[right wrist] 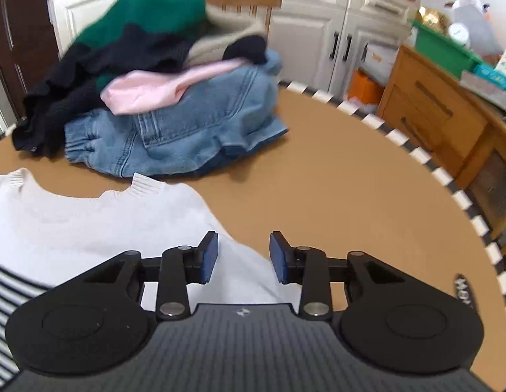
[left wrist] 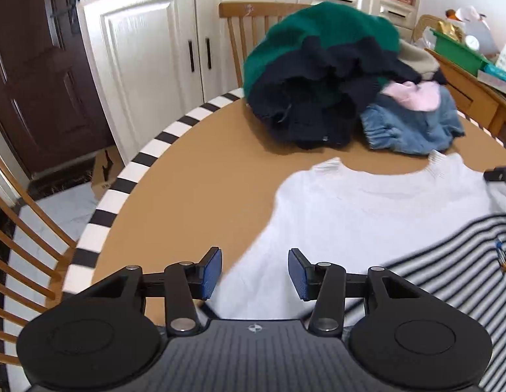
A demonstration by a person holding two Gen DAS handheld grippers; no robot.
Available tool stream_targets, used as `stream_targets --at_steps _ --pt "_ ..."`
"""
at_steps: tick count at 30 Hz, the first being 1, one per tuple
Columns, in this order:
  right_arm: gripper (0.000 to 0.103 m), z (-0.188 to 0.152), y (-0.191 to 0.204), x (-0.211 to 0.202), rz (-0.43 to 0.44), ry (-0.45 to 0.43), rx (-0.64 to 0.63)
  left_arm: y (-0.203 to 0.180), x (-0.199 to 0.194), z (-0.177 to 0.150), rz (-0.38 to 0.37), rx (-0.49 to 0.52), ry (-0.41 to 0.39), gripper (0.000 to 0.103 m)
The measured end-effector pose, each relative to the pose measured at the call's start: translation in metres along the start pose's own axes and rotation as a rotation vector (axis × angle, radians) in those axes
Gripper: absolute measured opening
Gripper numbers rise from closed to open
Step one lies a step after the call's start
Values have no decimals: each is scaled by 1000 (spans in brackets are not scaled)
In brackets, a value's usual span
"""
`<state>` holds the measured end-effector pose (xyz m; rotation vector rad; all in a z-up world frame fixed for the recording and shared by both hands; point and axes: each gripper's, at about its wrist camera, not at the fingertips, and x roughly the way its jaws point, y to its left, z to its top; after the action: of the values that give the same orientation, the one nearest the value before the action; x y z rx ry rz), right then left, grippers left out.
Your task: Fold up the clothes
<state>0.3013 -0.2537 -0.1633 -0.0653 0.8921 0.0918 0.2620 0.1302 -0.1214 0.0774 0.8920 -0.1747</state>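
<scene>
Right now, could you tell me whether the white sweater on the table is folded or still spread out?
Spread out. The white sweater lies flat on the table, neckline and shoulders open; a striped top covers its lower part.

Pretty much identical hardware is seen on both: left gripper (left wrist: 255, 274) and right gripper (right wrist: 243, 256) are built from matte black linkage arms with silver pivot screws, blue ribbed pads (left wrist: 210, 272), round black discs, and a grey ribbed body stamped with a small logo.
</scene>
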Motion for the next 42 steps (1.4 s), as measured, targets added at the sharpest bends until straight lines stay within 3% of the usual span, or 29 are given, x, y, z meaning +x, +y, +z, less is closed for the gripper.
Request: stream_targets --at_steps 1,4,7,9,12,15,17,18,20,21,23,28,32,35,39,42 --pt "35 3 2 7 1 16 12 4 5 1 -9 -18 9 48" --pt "7 9 8 14 15 33 46 10 16 0 -19 -38 7 43" --pt "5 14 21 18 -32 37 -47 7 19 1 -6 7 -8 31" --pt "4 18 26 23 -67 35 -85 9 22 4 -11 -18 -9 25" --pt "4 24 27 27 -89 32 -67 13 25 9 1 -68 -12 25" --pt "5 24 32 29 -110 28 -103 9 26 11 14 -35 -3 27" --pt "12 24 32 26 -114 31 -110 8 25 12 22 -12 13 33" --pt "14 24 29 23 -102 36 -95 10 24 13 20 -18 29 43" --pt "18 21 23 10 -87 15 -59 18 18 14 26 -33 40 46" --pt "20 16 20 -2 -79 -12 -53 23 11 13 37 -41 27 48" --pt "38 8 15 -25 -62 -67 -40 36 -4 9 57 -75 11 53" --pt "38 -32 14 -88 81 -186 54 57 -44 -17 72 -152 22 53" --pt "38 -71 32 -121 230 -207 182 46 -65 -38 91 -87 45 53" --pt "38 -97 60 -137 303 -158 235 37 -68 -44 79 -16 81 53" --pt "38 -116 100 -155 332 -119 276 27 -61 -44 83 119 132 53" --pt "38 -124 135 -171 324 -123 312 24 -55 -41 28 221 137 53"
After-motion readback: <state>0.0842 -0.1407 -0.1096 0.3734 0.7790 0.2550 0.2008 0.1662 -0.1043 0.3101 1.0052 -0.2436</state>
